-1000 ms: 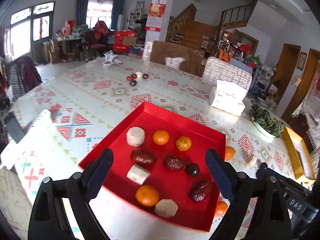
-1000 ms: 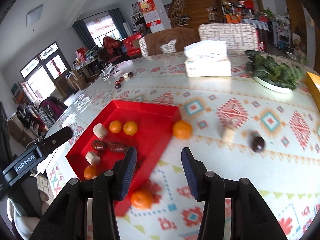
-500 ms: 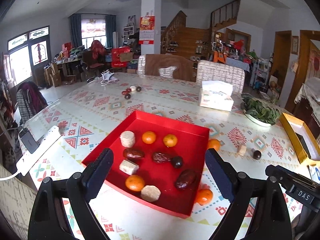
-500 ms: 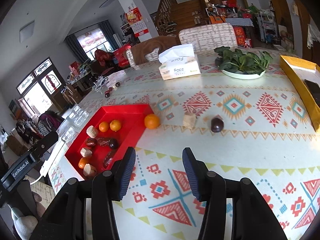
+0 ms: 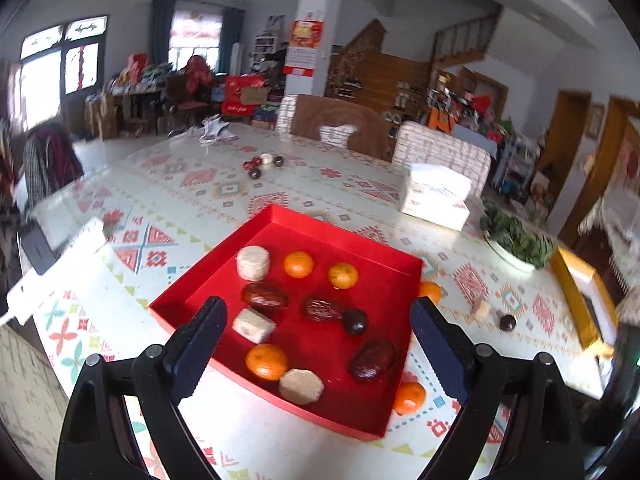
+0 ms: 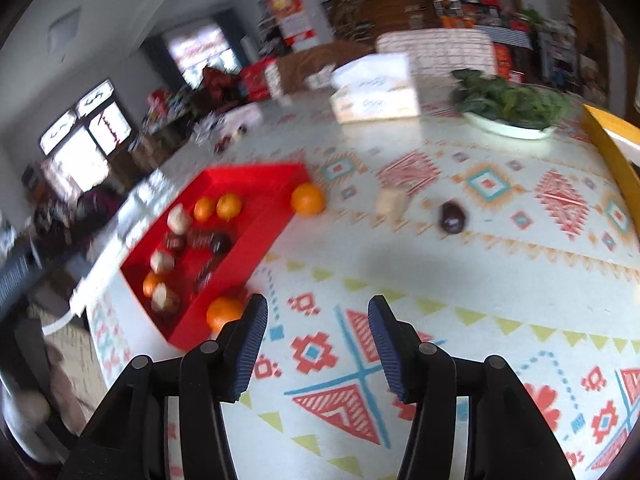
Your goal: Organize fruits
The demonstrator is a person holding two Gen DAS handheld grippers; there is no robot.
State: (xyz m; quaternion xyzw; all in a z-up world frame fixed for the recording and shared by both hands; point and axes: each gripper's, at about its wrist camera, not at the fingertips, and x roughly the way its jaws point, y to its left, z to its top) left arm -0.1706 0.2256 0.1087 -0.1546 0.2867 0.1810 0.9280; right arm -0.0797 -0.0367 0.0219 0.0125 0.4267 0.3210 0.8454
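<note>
Right gripper (image 6: 316, 344): jaws opening, nothing between them. Near orange (image 6: 223, 312) lies just left of it, against the tray (image 6: 256, 236) wall. Left gripper (image 5: 318, 344): wide open, empty, over the tray.

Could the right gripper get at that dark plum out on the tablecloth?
Probably yes. The right gripper holds nothing, its jaws are opening, and only bare tablecloth lies between it and the dark plum; the beige block sits off to one side.
</note>
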